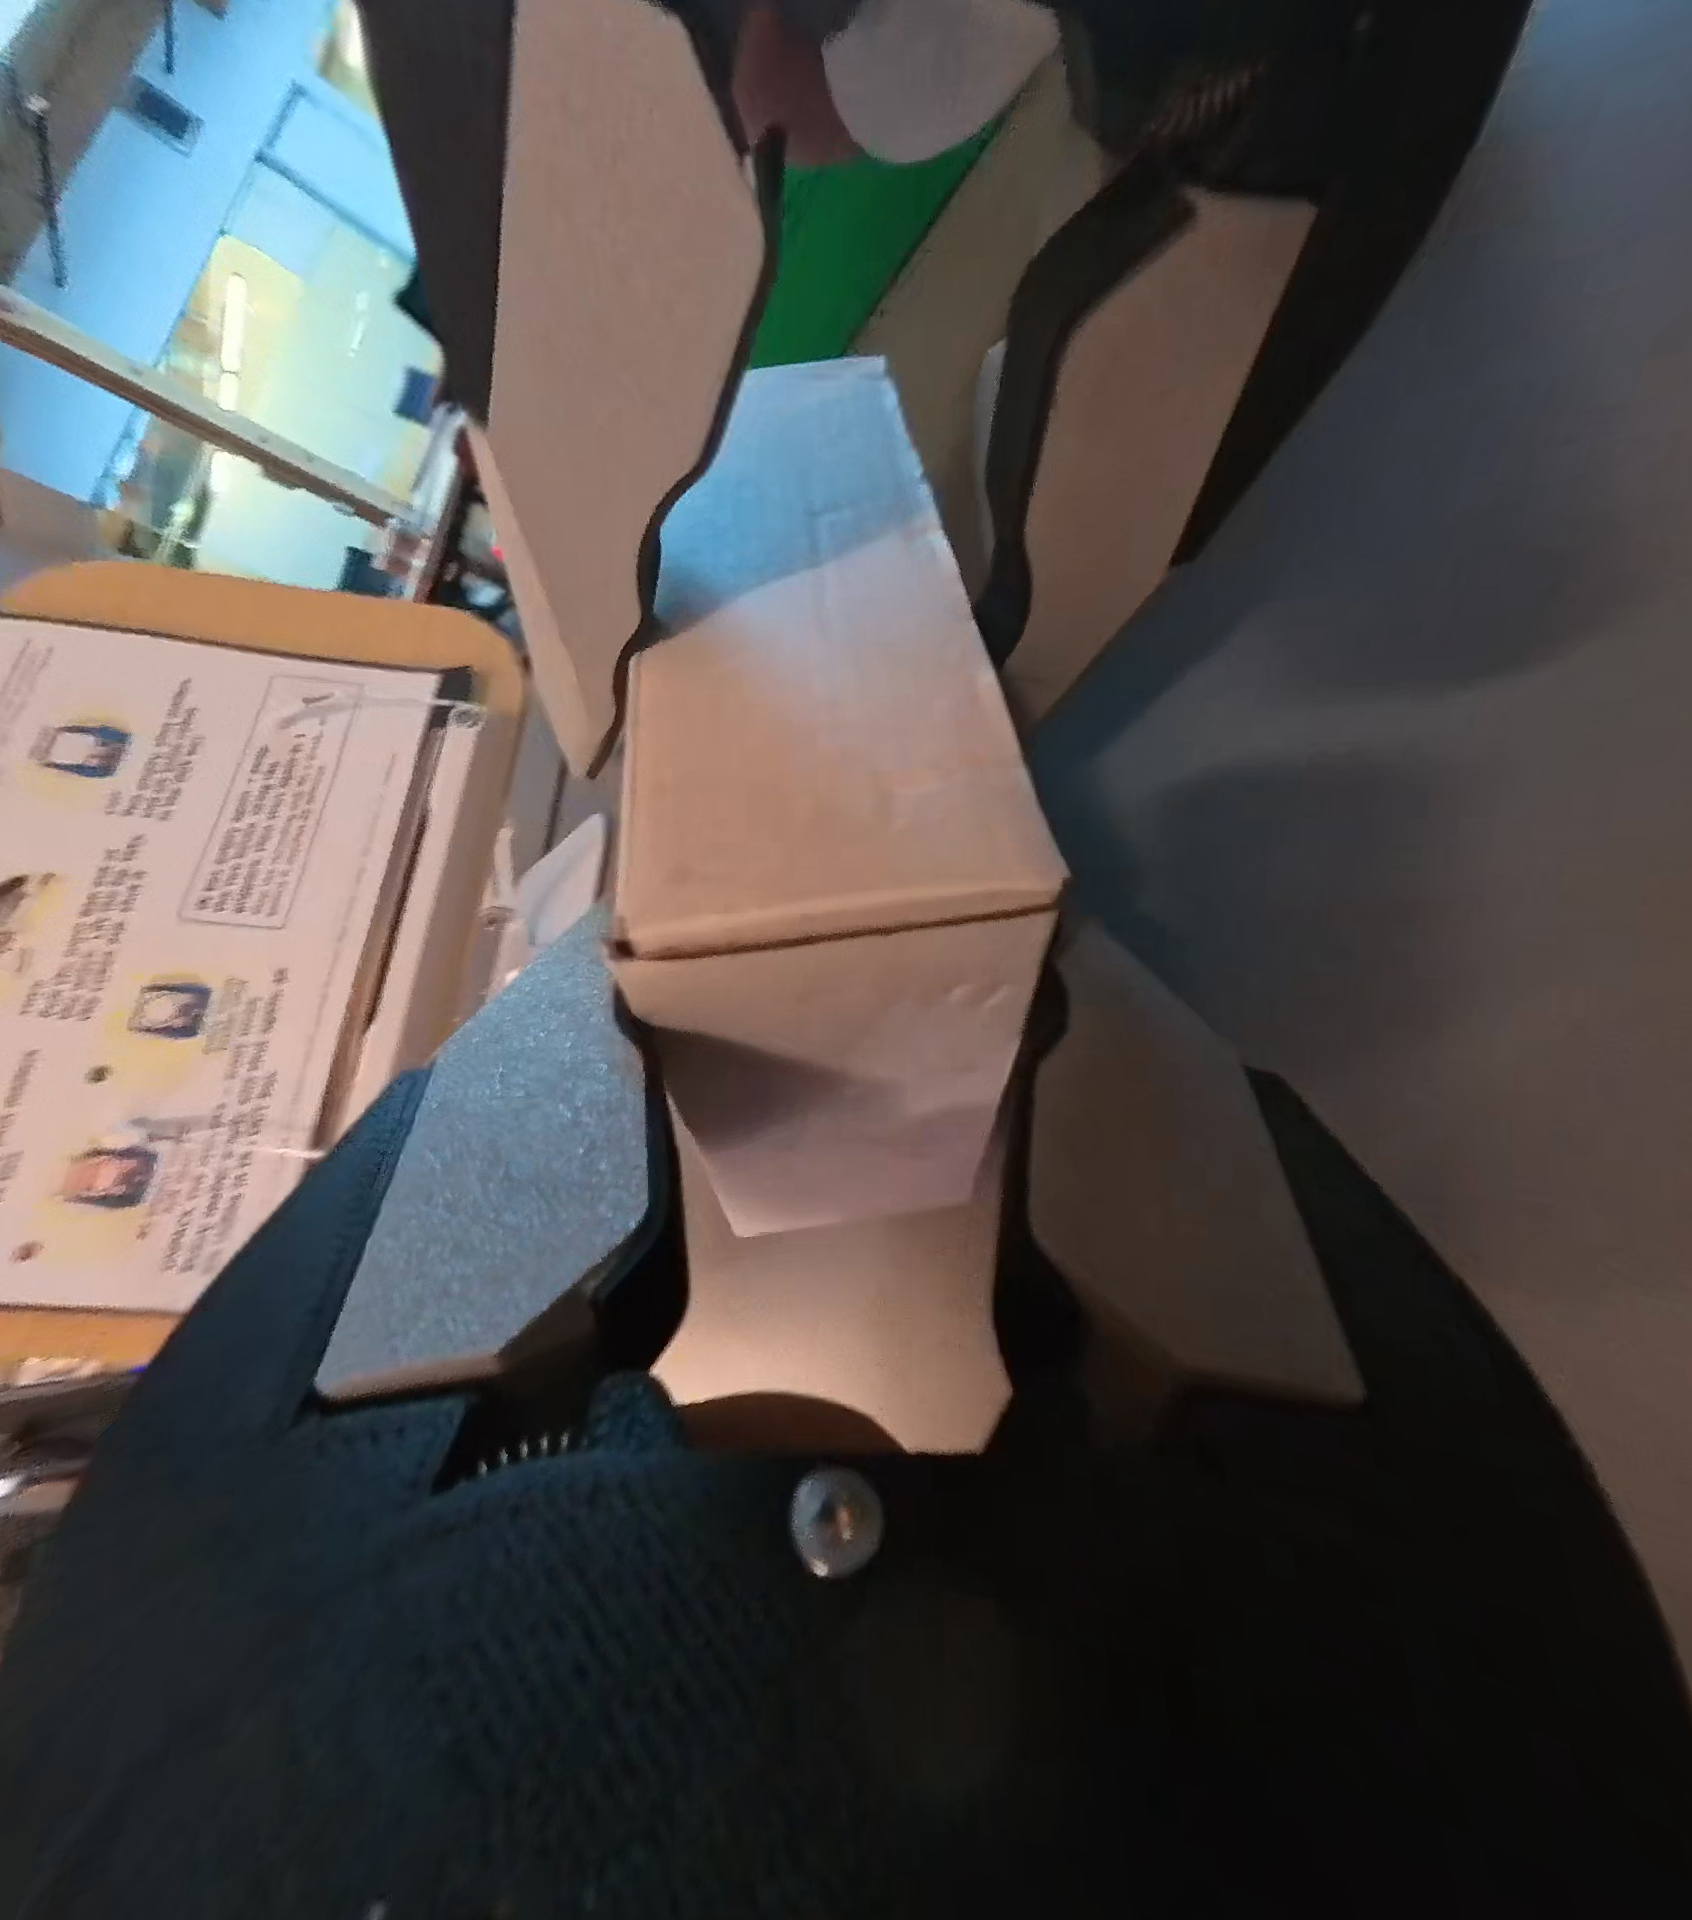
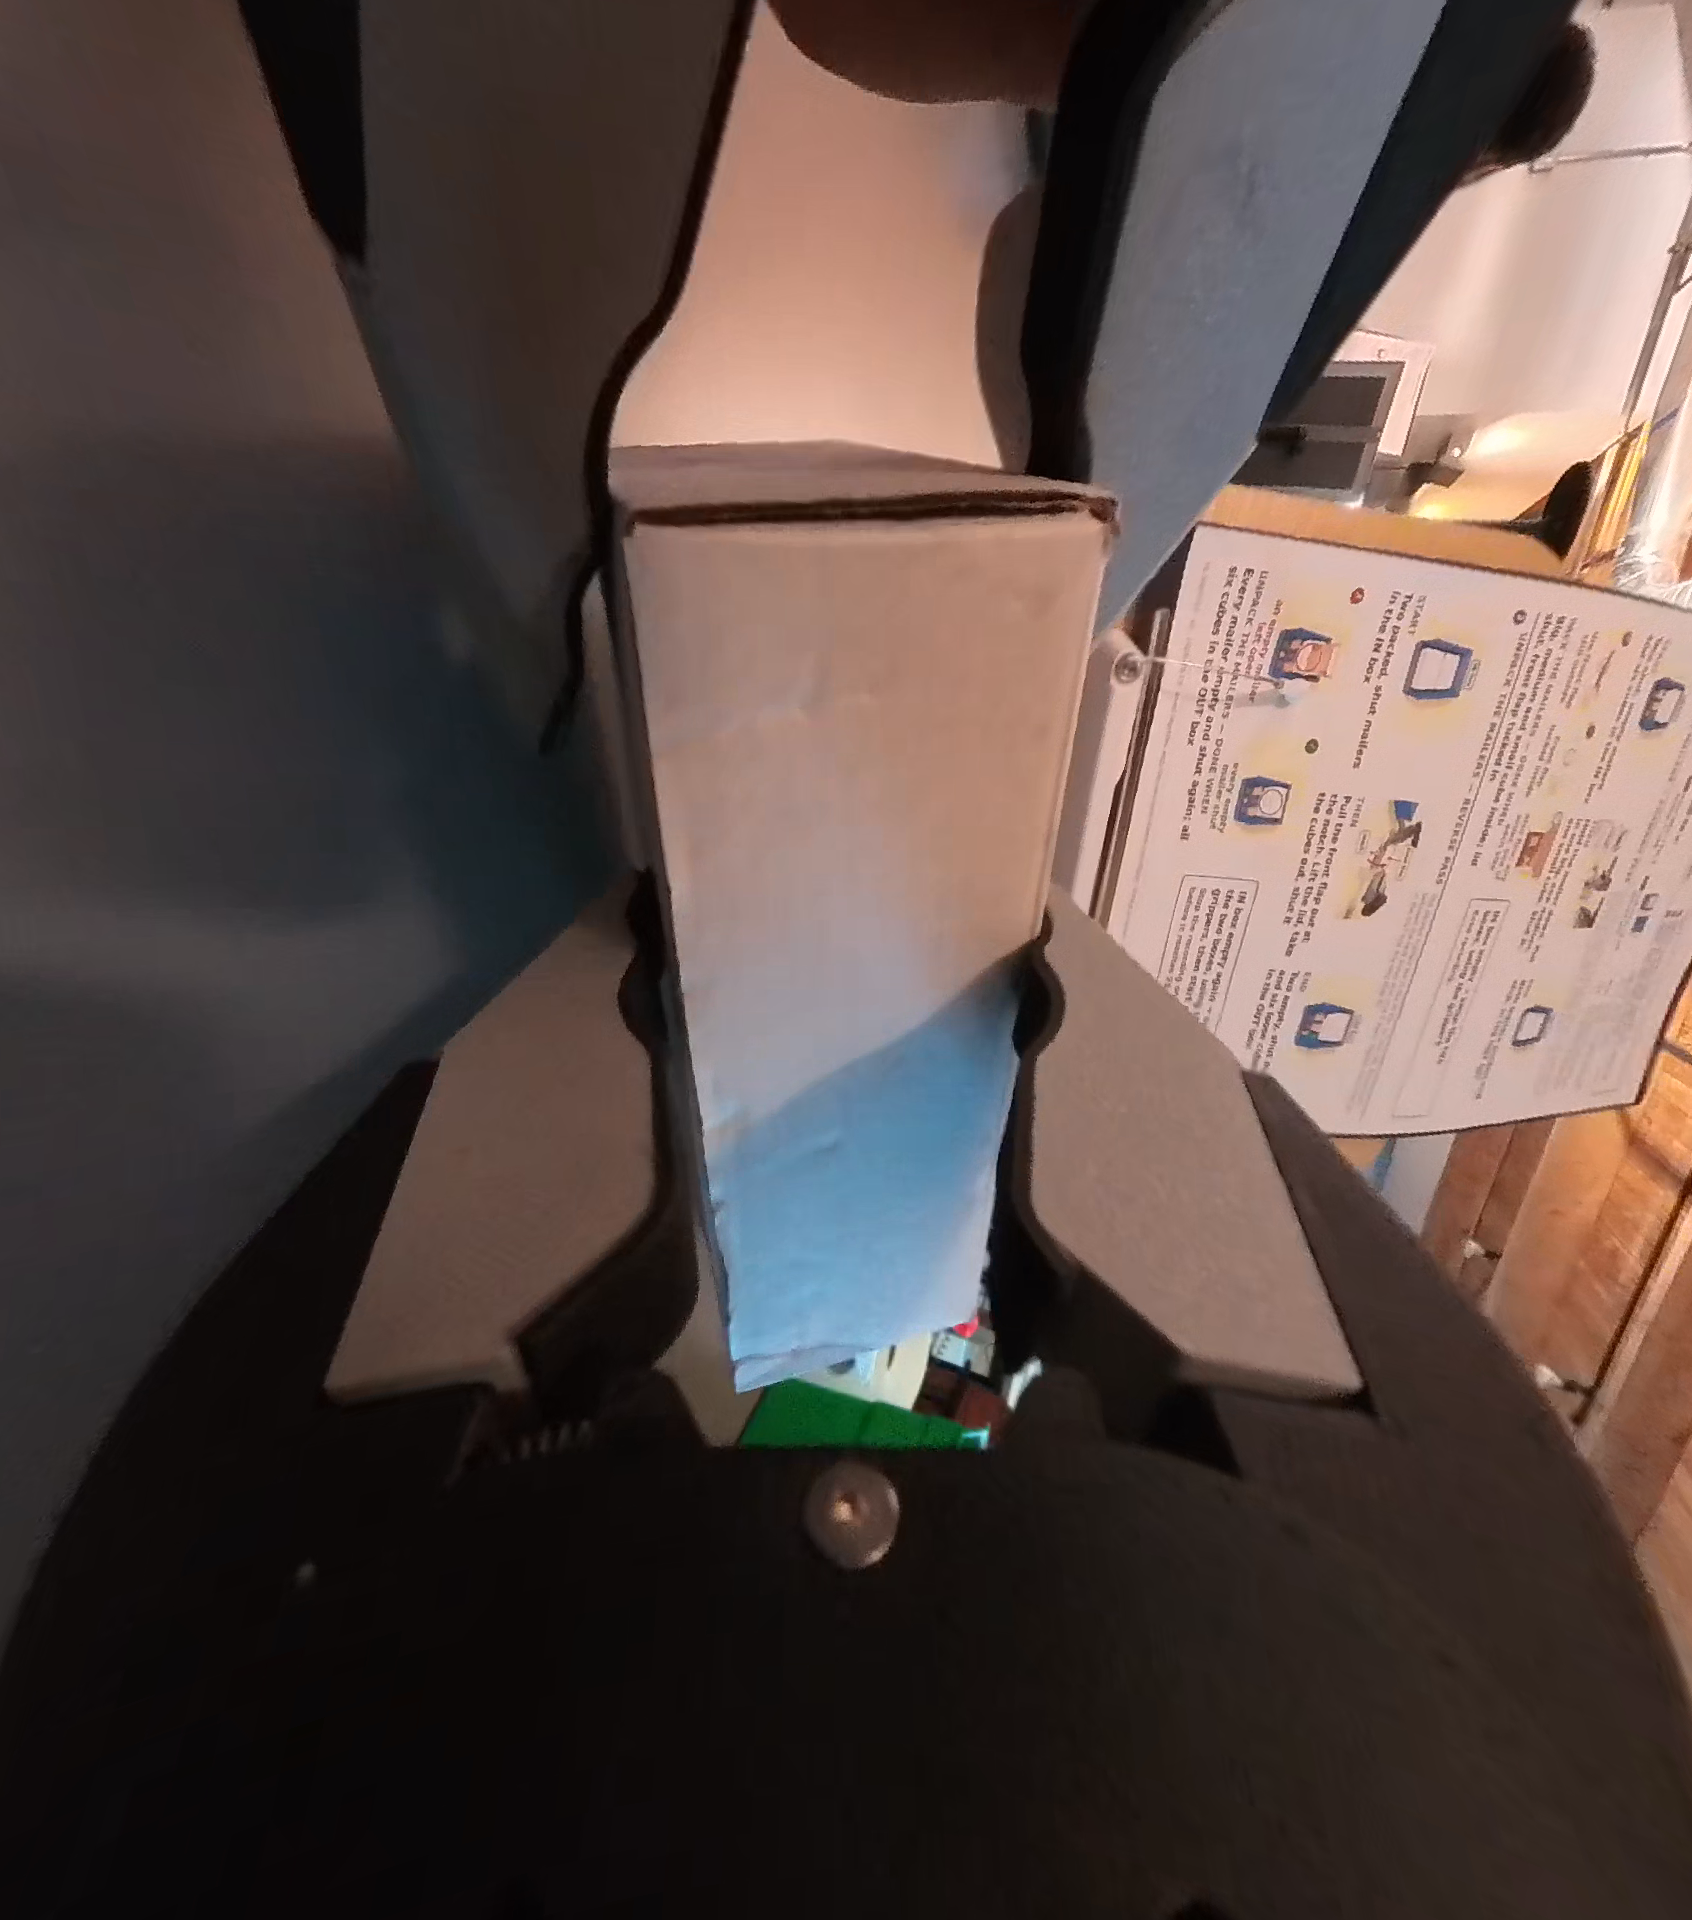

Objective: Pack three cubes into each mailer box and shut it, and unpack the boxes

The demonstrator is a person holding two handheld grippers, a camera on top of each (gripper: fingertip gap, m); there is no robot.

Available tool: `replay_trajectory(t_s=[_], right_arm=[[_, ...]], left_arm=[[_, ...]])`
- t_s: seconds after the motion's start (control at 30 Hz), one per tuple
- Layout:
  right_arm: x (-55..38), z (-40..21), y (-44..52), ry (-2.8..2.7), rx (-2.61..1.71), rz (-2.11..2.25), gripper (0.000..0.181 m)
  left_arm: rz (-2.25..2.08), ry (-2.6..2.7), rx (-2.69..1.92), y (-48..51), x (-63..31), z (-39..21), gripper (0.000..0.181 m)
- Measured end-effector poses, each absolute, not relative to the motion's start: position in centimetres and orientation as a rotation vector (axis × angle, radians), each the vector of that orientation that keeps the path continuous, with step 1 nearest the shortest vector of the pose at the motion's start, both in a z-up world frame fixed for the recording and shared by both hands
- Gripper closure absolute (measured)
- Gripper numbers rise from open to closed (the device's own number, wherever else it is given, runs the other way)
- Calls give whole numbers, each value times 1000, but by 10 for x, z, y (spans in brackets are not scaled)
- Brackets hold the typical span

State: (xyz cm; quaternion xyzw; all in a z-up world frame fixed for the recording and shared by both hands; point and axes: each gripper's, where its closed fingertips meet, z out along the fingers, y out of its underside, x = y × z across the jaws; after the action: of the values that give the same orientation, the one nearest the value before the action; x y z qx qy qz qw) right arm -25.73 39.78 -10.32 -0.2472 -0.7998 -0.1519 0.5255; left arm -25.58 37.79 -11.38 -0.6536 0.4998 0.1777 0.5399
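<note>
Both tongs clamp one mailer box (image 1: 821,790) (shut).

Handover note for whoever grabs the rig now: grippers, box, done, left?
Left gripper: jaws shut on one end of the white cardboard mailer box.
Right gripper: jaws shut on the opposite end of that box.
Box is held between the two grippers, its lid shut; contents not visible.
No cubes in view, only a green patch beyond the box.
Left: cannot tell whether packing or unpacking; check before moving.
</note>
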Motion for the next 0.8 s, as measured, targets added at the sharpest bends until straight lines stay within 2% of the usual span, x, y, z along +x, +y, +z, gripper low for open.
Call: replay_trajectory(t_s=[0.07, 0.2, 0.27, 0.3, 0.63, 0.8], right_arm=[[-249, -103, 397, -1907, -580, -369, 115], [-225, -84, 415, -1842, -650, -371, 115], [-208, -72, 428, -1808, -693, -370, 115], [-199, -67, 434, -1797, -709, -365, 115], [-84, 48, 511, -1461, -710, -503, 115], [-6, 38, 613, -1473, -856, -656, 115]], left_arm=[[308, 1193, -1565, 371, -245, -114, 112], [173, 1087, -1480, 363, -244, -87, 125], [170, 1033, -1443, 361, -257, -73, 155], [183, 1013, -1440, 362, -265, -71, 164], [250, 987, -1528, 374, -281, -86, 166], [271, 1004, -1555, 379, -282, -95, 167]])
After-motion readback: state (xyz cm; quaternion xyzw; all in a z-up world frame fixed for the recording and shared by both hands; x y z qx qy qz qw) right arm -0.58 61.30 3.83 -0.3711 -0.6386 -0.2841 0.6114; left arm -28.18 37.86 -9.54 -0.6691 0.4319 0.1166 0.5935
